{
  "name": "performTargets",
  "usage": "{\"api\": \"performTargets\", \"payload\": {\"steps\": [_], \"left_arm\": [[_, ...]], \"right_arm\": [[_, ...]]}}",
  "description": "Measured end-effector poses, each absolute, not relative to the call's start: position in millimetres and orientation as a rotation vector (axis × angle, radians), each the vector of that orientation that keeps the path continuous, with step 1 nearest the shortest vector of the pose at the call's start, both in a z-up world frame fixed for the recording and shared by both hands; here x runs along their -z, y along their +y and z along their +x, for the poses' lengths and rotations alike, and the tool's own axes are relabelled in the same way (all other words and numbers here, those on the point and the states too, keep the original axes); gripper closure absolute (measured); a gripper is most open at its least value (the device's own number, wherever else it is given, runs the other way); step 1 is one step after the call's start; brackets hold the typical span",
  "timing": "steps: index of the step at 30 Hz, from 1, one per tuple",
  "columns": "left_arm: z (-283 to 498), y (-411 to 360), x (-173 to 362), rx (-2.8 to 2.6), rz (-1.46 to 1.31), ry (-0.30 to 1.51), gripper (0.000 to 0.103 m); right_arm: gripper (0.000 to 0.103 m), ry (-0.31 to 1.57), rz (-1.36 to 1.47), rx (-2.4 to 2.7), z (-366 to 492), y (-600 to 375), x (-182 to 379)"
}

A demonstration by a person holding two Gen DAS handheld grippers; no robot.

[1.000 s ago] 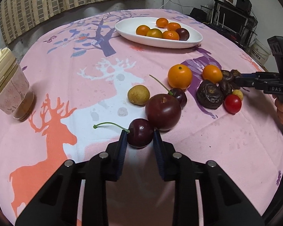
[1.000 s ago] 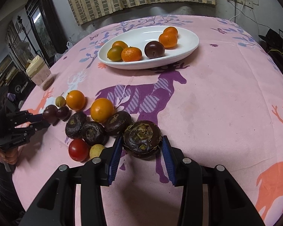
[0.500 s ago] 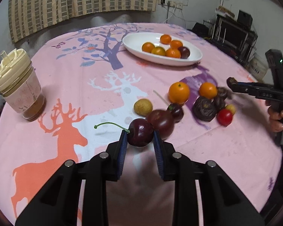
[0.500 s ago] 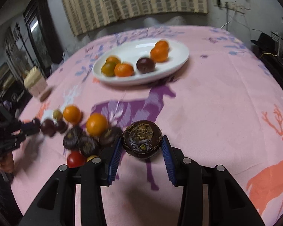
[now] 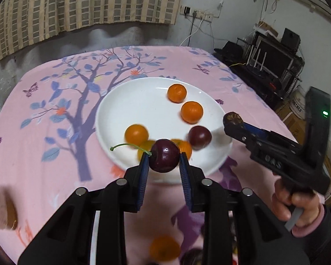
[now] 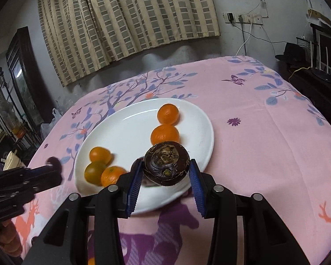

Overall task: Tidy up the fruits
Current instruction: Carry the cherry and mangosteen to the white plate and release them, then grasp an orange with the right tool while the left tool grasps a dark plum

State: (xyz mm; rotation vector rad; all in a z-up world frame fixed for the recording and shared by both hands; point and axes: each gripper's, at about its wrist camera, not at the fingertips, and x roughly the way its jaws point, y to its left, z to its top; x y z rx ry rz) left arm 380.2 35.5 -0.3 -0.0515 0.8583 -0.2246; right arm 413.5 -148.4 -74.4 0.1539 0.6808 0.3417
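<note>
Near the bottom edge of the left wrist view, blurred behind the black finger frame, an orange [image 5: 164, 250] on the pink cloth [image 5: 44, 176]. Gripped in the left gripper [image 5: 164, 166], jaws pinching its sides, a dark cherry [image 5: 164, 158] with green stem [image 5: 126, 146] curving left, held above the near rim of the white plate [image 5: 125, 101]. Gripped in the right gripper [image 6: 165, 175], blue pads [image 6: 135, 180] pressed to both flanks, a dark brown water chestnut [image 6: 166, 167], crown up, poised over the plate's [image 6: 125, 130] near right rim. On the plate just beyond the cherry, partly hidden and blurred, a yellow-orange fruit [image 5: 144, 149] and another orange one [image 5: 185, 148]; beside these, a dark plum [image 5: 199, 137] toward the right rim and a tangerine [image 5: 136, 134] toward the left. Farther back on the right half, two more tangerines [image 5: 192, 112] [image 5: 177, 93], one behind the other. Plate set near the middle of the cloth, beside the printed purple tree [image 5: 83, 114]. At the cloth's near left edge, the base of a tan cup [image 5: 2, 209], blurred. To the right, a hand [image 5: 298, 203] around the right gripper's handle. Beyond the table, checked curtains [image 5: 88, 4] and wall sockets [image 5: 198, 15].
</note>
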Motion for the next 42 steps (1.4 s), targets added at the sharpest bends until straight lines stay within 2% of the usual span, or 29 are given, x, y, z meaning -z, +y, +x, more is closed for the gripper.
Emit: {"api": "performTargets", "payload": {"steps": [8, 9, 10, 11, 15, 19, 23, 31, 35, 42], "left_arm": [[435, -3, 26, 0.164, 0.057, 0.952, 0.073], [435, -4, 26, 0.145, 0.066, 0.949, 0.058], [433, -3, 24, 0.112, 0.083, 0.942, 0.036], [428, -2, 20, 0.083, 0.097, 0.923, 0.028], [388, 11, -4, 0.052, 0.116, 0.834, 0.011], [327, 44, -20, 0.019, 0.101, 0.751, 0.006], [274, 86, -17, -0.061, 0.044, 0.658, 0.005], [244, 139, 12, -0.259, -0.063, 0.688, 0.005], [233, 146, 9, -0.264, -0.095, 0.671, 0.005], [224, 152, 8, -0.259, -0.127, 0.668, 0.005]], "right_arm": [[0.056, 0.711, 0.132, -0.343, 444, -148, 87], [0.050, 0.725, 0.141, -0.354, 446, -150, 88], [0.043, 0.731, 0.150, -0.368, 446, -151, 87], [0.040, 0.734, 0.162, -0.377, 444, -152, 85], [0.038, 0.696, 0.171, -0.401, 420, -150, 68], [0.038, 0.672, 0.133, -0.449, 387, -137, 60], [0.038, 0.662, 0.095, -0.513, 353, -118, 57], [0.038, 0.764, -0.123, -0.567, 309, -70, 87], [0.044, 0.742, -0.243, -0.585, 295, -43, 96], [0.055, 0.775, -0.202, -0.675, 288, -18, 94]]}}
